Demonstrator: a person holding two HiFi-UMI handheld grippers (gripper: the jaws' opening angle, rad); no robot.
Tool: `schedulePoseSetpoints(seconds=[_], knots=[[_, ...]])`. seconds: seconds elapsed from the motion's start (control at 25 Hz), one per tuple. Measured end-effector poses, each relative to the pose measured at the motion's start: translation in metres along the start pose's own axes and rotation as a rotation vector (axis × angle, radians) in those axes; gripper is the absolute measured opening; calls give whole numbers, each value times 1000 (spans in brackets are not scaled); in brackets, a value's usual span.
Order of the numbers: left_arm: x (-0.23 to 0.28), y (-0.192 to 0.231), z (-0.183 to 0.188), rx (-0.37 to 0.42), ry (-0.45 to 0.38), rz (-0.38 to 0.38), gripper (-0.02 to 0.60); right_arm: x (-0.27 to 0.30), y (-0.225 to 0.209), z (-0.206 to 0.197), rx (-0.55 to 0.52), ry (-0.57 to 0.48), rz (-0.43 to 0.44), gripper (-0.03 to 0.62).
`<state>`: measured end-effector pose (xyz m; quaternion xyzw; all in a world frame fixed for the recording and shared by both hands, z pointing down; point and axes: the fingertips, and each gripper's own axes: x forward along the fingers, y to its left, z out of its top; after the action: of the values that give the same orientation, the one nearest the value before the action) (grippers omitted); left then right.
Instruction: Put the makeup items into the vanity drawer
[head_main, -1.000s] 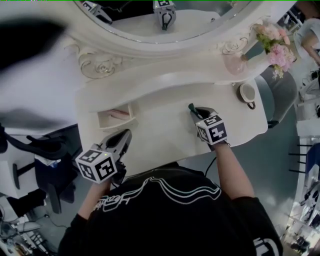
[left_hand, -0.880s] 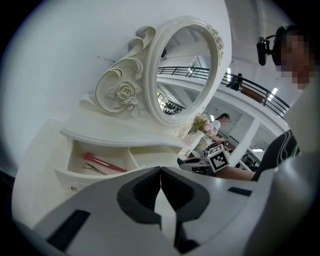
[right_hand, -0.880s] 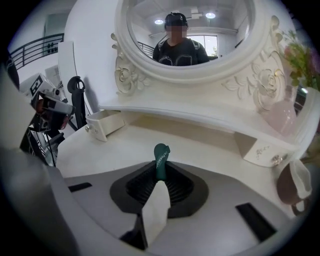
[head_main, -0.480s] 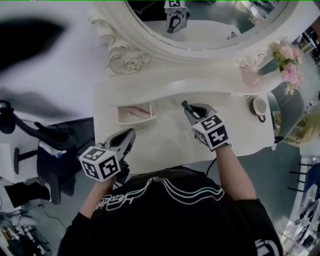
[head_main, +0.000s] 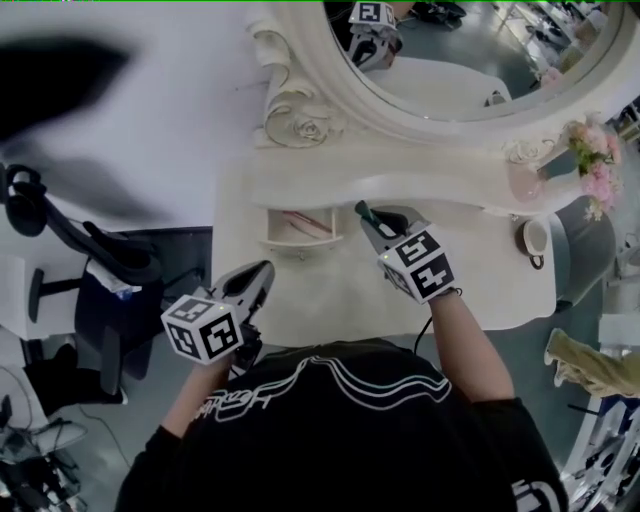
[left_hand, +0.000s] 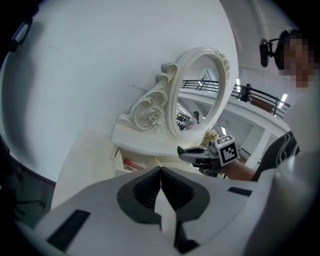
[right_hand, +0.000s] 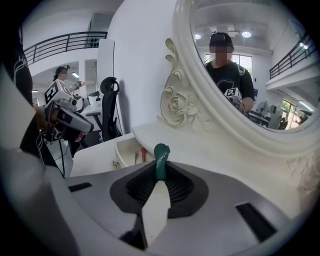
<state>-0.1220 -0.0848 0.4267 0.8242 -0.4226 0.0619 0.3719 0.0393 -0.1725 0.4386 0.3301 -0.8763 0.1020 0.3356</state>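
My right gripper (head_main: 366, 216) is shut on a small dark-green makeup tube (head_main: 361, 210), whose tip sticks out past the jaws (right_hand: 161, 156). It hovers over the white vanity top (head_main: 330, 290), just right of the open drawer (head_main: 300, 241). The drawer (right_hand: 125, 146) holds a pink-red item (head_main: 293, 219). My left gripper (head_main: 262, 273) hangs at the vanity's front edge, below the drawer, shut with nothing between its pads (left_hand: 160, 171). From the left gripper view, the right gripper (left_hand: 197, 153) shows beyond the jaws.
A big oval mirror (head_main: 470, 60) in a carved white frame stands behind the vanity top. Pink flowers (head_main: 600, 170) and a cup (head_main: 535, 240) sit at the right end. A black office chair (head_main: 90, 260) stands left of the vanity.
My right gripper has carried the green tube left across the vanity top, closer to the open drawer, and rolled a little. The left gripper has shifted along the front edge. Both stay shut.
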Motion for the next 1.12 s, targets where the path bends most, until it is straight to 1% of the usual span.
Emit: schedulePoseSetpoints(seconds=[0.2,0.44,0.68,0.8,0.88,0.92,1.0,1.12], knots=[[-10,12,-1,-17,-14,15,23,17,25,17,-52,-4,68,67],[-24,30,0,-41,-27,35,23,49,60,23,-142,44,142,67],[-38,50,-1,-56,-44,50,23,74,73,23,-129,72,185,72],[-44,60,1,-59,-56,52,23,84,79,21,-141,88,196,79],[-47,64,2,-59,-60,49,23,88,84,19,-143,101,204,98],[-48,66,2,-58,-60,47,23,90,86,18,-136,102,209,118],[-51,68,2,-56,-62,43,23,91,89,18,-103,96,224,146],[-54,74,4,-55,-65,41,23,92,90,21,-54,85,246,206]])
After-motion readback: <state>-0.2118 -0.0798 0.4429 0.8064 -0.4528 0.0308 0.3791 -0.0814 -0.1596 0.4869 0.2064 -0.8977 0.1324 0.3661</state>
